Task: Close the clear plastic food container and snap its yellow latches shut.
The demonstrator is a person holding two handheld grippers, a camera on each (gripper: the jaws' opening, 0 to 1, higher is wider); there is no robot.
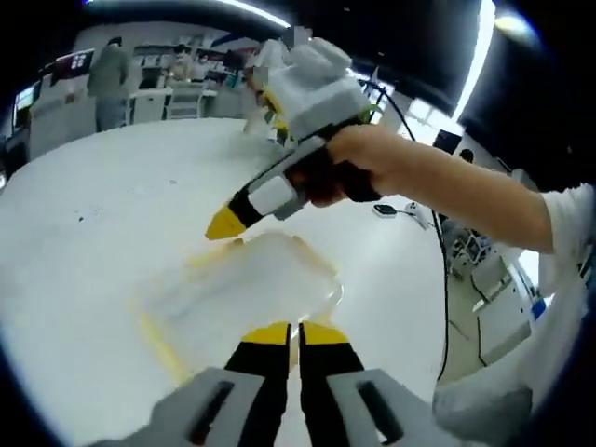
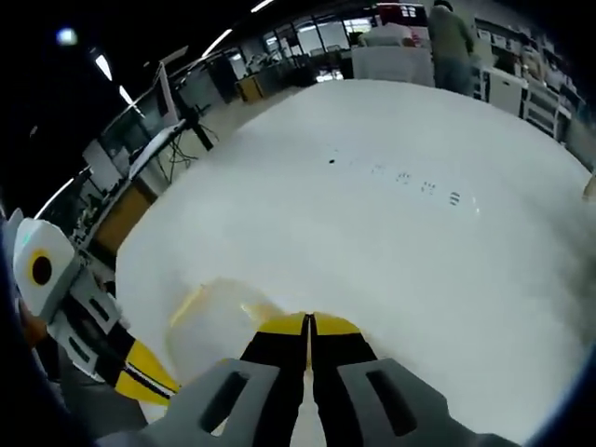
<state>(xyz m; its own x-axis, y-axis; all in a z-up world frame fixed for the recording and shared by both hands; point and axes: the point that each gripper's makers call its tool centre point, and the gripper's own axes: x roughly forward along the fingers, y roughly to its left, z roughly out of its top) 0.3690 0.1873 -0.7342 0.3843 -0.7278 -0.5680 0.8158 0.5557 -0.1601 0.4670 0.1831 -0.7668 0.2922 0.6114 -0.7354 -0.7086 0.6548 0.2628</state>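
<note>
Left gripper view, far left: person in a grey top [image 1: 112, 79] standing by white counters [image 1: 168, 98] at the back of the room. Wide white table [image 1: 102, 205] across the middle, faint dark specks on it. Centre: clear plastic food container [image 1: 247, 293] lying flat on the table, lid down on it, a yellow latch [image 1: 160, 340] along its near-left edge and a paler yellow one at the far edge. Low centre: left claw [image 1: 294, 332], yellow tips pressed together, closed on nothing, poised over the container's near edge. Above the container: right claw [image 1: 222, 224], yellow tip pointing down-left, just beside the far latch; contact impossible to judge. Right: a hand [image 1: 358, 168] wrapped round that gripper's handle, bare forearm and white sleeve [image 1: 568, 251] crossing in front of the room behind. A black cable [image 1: 438, 251] trailing down past the table edge.

Right gripper view, far left: left claw [image 2: 149, 380], yellow and black, coming in low. Centre-left: the container [image 2: 219, 312], blurred, partly hidden behind the jaws. Centre: right claw [image 2: 308, 323], tips together, empty. Right: bare table [image 2: 419, 242] with small dark marks [image 2: 428, 189]; a person [image 2: 452, 47] standing beyond the far edge.
</note>
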